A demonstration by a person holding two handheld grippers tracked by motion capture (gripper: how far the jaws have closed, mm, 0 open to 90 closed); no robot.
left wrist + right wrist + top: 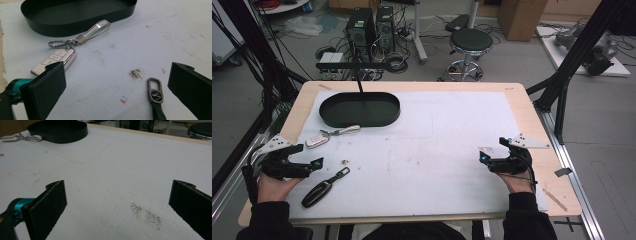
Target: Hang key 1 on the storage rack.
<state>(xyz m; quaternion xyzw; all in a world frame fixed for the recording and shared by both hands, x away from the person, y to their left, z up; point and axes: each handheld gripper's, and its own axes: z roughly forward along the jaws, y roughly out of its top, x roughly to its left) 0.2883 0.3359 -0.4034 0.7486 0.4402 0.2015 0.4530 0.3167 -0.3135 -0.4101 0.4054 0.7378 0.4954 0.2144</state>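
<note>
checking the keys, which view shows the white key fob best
The left gripper view: the white key fob lies close, buttons, clip and strap clear, partly behind a jaw. The high view shows it small beside the black tray; the right gripper view shows it cut off at the edge.

The tray sits at the table's far left. Just before the tray lies one key fob; another key fob lies nearer, well before it.
</note>
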